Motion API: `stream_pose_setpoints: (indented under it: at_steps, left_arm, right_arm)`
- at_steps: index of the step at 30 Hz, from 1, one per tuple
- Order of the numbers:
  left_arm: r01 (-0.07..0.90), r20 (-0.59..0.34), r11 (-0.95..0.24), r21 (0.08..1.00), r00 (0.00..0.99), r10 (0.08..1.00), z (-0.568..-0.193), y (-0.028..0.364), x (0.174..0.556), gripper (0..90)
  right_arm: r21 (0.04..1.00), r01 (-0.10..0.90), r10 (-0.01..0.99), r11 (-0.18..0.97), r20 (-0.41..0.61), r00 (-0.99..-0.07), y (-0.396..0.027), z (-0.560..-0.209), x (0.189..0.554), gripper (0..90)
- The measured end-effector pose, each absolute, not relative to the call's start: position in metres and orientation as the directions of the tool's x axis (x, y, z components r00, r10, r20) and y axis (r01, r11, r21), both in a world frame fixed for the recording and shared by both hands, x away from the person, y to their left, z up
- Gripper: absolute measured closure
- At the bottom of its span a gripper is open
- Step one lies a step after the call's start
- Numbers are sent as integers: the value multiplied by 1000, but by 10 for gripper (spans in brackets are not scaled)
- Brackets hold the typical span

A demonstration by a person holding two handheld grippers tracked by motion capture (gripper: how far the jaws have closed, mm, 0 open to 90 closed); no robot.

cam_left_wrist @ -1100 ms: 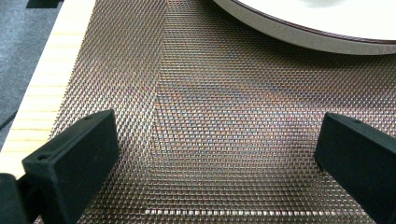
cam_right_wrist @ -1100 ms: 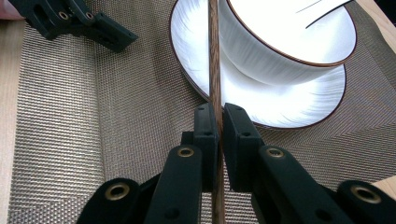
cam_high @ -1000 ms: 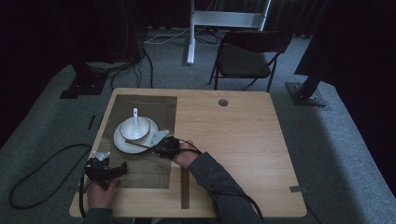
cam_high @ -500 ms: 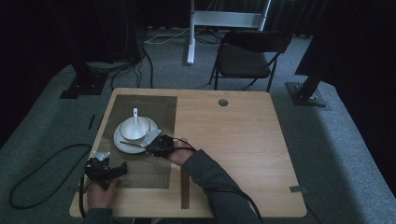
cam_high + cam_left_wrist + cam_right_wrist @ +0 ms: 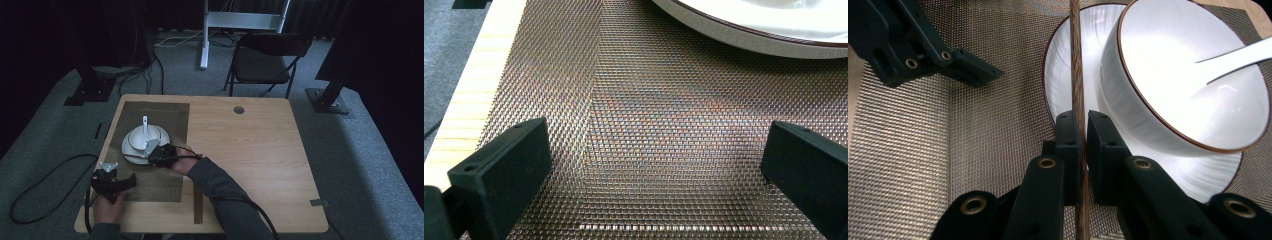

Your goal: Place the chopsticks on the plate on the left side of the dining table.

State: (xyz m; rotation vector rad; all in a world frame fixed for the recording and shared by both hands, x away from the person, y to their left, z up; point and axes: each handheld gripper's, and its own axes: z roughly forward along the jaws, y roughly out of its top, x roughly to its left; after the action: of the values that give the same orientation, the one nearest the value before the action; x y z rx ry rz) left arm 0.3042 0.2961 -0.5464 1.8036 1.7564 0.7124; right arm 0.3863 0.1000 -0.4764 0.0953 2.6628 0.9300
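Note:
My right gripper point(image 5: 1083, 125) is shut on a thin brown wooden stick point(image 5: 1077, 75) that runs straight up between its pads, over the rim of a white plate point(image 5: 1198, 175). On the plate sits a white bowl point(image 5: 1168, 85) with a white spoon point(image 5: 1233, 57) in it. From above, the right gripper point(image 5: 156, 152) is at the plate's point(image 5: 129, 152) near right edge, beside the bowl point(image 5: 145, 136). My left gripper point(image 5: 129, 181) rests low over the woven placemat point(image 5: 664, 100), open with nothing between its fingers point(image 5: 504, 170). The plate's rim point(image 5: 764, 42) lies ahead of it.
The placemat point(image 5: 165, 117) covers the left part of the wooden table point(image 5: 250, 150). A dark narrow strip point(image 5: 197, 200) lies on the wood by the mat's near right corner. A round hole point(image 5: 239, 109) is near the far edge. A chair point(image 5: 265, 62) stands beyond the table.
My right gripper has moved left across the mat with the stick, up to the plate's edge. The left gripper has stayed put.

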Motion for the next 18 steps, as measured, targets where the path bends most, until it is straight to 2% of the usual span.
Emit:
stream_pose_setpoints:
  at_steps: [18]
  left_arm:
    - [727, 13, -25, 687, 21, 1000, -546, 296, 304, 2]
  right_arm:
    - [580, -31, 147, 814, -257, -955, 112, -486, 400, 843]
